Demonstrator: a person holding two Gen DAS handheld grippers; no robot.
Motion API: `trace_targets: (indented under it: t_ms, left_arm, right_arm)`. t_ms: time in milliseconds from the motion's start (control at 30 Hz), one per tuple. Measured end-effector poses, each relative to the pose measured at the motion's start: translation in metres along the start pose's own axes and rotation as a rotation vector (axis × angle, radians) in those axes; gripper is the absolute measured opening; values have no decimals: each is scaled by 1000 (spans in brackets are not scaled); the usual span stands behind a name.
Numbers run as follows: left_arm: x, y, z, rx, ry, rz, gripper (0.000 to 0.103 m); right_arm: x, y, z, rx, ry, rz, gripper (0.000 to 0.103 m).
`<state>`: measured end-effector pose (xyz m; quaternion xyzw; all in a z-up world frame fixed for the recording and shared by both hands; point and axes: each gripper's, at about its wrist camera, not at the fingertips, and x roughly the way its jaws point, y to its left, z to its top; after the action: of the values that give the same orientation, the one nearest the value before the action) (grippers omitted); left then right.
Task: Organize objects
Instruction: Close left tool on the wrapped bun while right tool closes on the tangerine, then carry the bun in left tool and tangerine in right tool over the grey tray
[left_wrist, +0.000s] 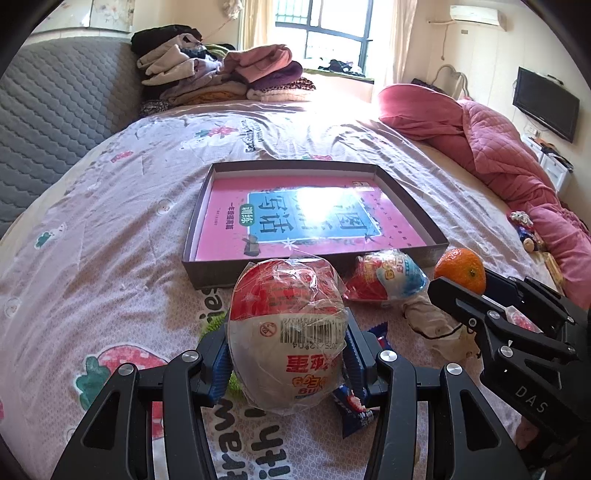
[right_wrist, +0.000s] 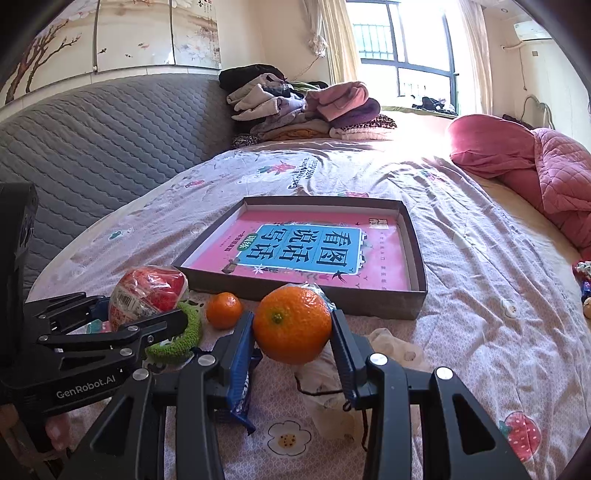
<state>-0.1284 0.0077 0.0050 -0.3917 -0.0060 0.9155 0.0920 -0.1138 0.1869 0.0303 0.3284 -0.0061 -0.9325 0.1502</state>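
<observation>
My left gripper (left_wrist: 288, 350) is shut on a red-and-white egg-shaped toy (left_wrist: 288, 325) in clear wrap and holds it above the bedsheet. In the right wrist view that gripper (right_wrist: 140, 306) and the egg toy (right_wrist: 147, 291) are at the left. My right gripper (right_wrist: 293, 332) is shut on a large orange (right_wrist: 291, 325), also lifted. In the left wrist view it (left_wrist: 465, 284) holds the orange (left_wrist: 461, 271) at the right. Just beyond both stands an open shallow box (left_wrist: 207, 273) (right_wrist: 413, 295) with a pink book (left_wrist: 317, 214) lying flat inside.
On the sheet in front of the box lie a second wrapped egg toy (left_wrist: 388, 277), a small orange (right_wrist: 223, 310), a green knitted ring (right_wrist: 181, 339), a blue snack wrapper (right_wrist: 242, 384) and a beige pouch (right_wrist: 332, 384). Folded clothes (right_wrist: 295, 107) are stacked at the back, with a pink quilt (right_wrist: 535, 166) on the right.
</observation>
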Motion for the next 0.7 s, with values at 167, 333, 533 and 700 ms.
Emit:
trace_targets:
  t_ms: [167,333,533,700]
  left_arm:
    - [4,6,18,3,-15,3,53]
    - [12,12,35,4,-30,14,53]
    - [35,19,52,7,-28,31,53]
    - [55,23,62,6,-19,32,53]
  right_arm:
    - [4,-4,15,-12,-22,0,41]
    - [11,-9,30,-26,-32,-9,41]
    - [28,-22,46,-34,-20,-27,41]
    - [46,-36,56,-39,4,-34,41]
